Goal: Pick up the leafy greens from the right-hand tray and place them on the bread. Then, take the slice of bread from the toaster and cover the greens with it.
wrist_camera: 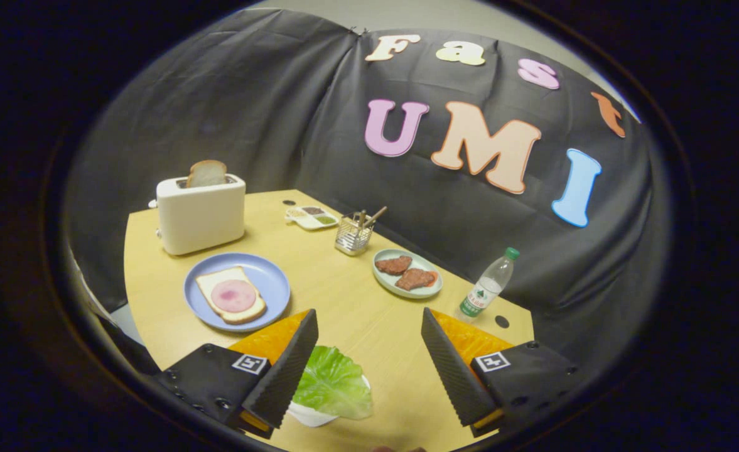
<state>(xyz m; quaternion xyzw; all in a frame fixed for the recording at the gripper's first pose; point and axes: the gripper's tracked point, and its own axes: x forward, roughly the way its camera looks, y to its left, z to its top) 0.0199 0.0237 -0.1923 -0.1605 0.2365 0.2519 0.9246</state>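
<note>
My gripper point(369, 326) is open above the wooden table, nothing held between its fingers. A green leafy piece point(331, 383) lies on a small white tray point(309, 416) just inside the left finger, partly hidden by it. Beyond the left finger, a blue plate point(272, 282) carries a slice of bread point(218, 282) topped with a pink round of ham point(233, 295). Farther back stands a white toaster point(201, 213) with a slice of bread point(206, 173) sticking up from its slot.
A pale plate point(385, 279) with two brown meat pieces sits ahead of the right finger. A plastic water bottle point(488, 285) stands near the table's right edge. A wire utensil holder point(353, 233) and a small sauce tray point(311, 217) are at the back.
</note>
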